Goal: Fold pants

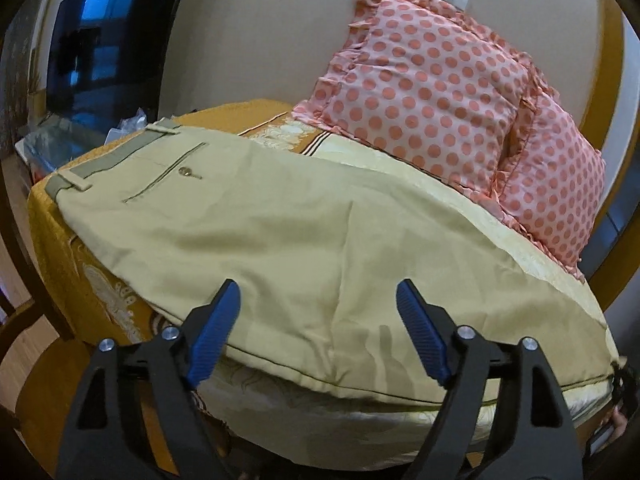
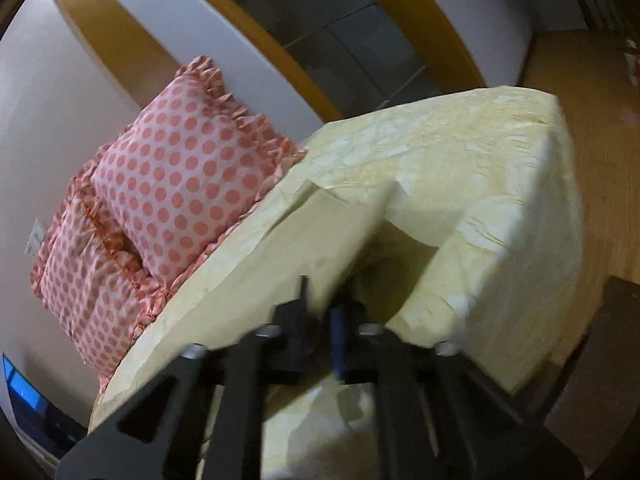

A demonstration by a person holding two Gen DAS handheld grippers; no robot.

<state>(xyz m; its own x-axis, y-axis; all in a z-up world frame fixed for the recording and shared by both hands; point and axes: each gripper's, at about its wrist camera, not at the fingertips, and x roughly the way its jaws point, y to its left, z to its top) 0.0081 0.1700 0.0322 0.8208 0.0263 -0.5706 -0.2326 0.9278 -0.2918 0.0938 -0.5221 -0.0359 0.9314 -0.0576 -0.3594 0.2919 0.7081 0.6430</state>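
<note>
Beige pants (image 1: 260,232) lie flat across the bed, waistband (image 1: 108,156) at the far left, back pocket with a button facing up. My left gripper (image 1: 318,304) is open, its blue pads (image 1: 216,332) just above the near edge of the pants, holding nothing. My right gripper (image 2: 320,312) is shut on the pants' leg fabric (image 2: 280,248) and lifts it off the bed, so the cloth rises in a tent toward the fingers. The view is blurred by motion.
Two pink polka-dot pillows (image 1: 432,92) lean on the wall at the back; they also show in the right wrist view (image 2: 176,184). The bed has a yellow patterned cover (image 2: 480,152) over an orange sheet (image 1: 60,248). Wooden floor (image 2: 600,160) lies beyond the bed's corner.
</note>
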